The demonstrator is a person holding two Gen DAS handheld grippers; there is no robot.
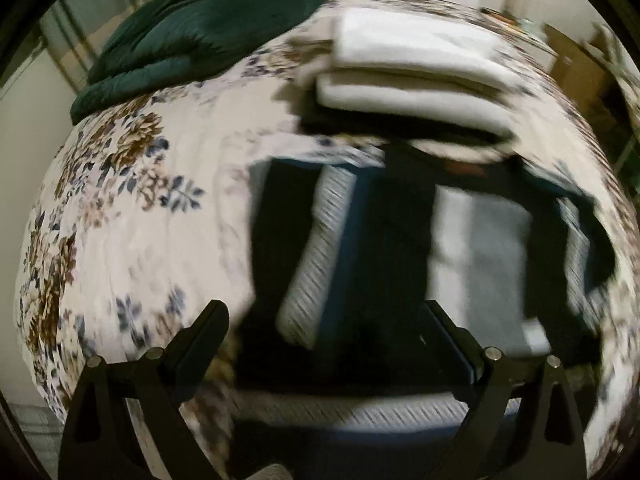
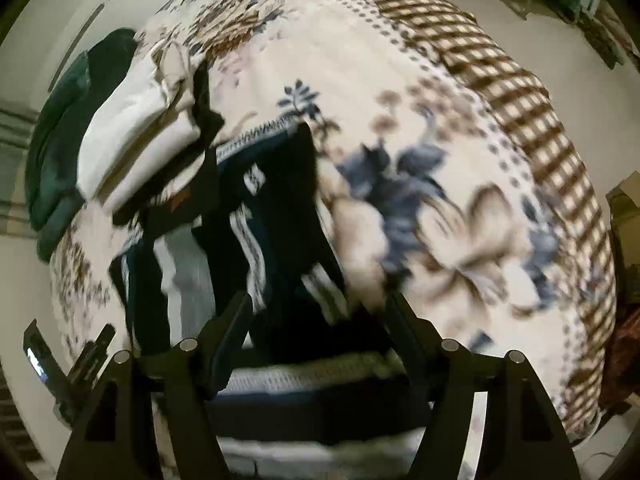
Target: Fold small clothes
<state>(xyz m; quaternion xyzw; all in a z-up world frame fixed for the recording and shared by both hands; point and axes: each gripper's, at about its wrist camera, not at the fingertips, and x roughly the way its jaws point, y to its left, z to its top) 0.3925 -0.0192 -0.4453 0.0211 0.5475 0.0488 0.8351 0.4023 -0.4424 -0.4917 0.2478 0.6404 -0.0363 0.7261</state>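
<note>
A dark navy garment with white and grey stripes (image 1: 384,248) lies spread on the floral bedspread (image 1: 132,208); both views are blurred by motion. My left gripper (image 1: 328,316) is open, its fingers standing apart over the garment's near edge. In the right wrist view the same garment (image 2: 256,240) lies ahead, and my right gripper (image 2: 320,312) is open above its near right part. The left gripper (image 2: 68,364) shows at that view's lower left edge. Nothing is held in either gripper.
A stack of folded white and cream clothes (image 1: 416,76) sits just beyond the garment, also in the right wrist view (image 2: 136,132). A dark green blanket (image 1: 200,28) lies at the bed's far corner. The checked bed border (image 2: 532,120) runs along the right; floor lies beyond.
</note>
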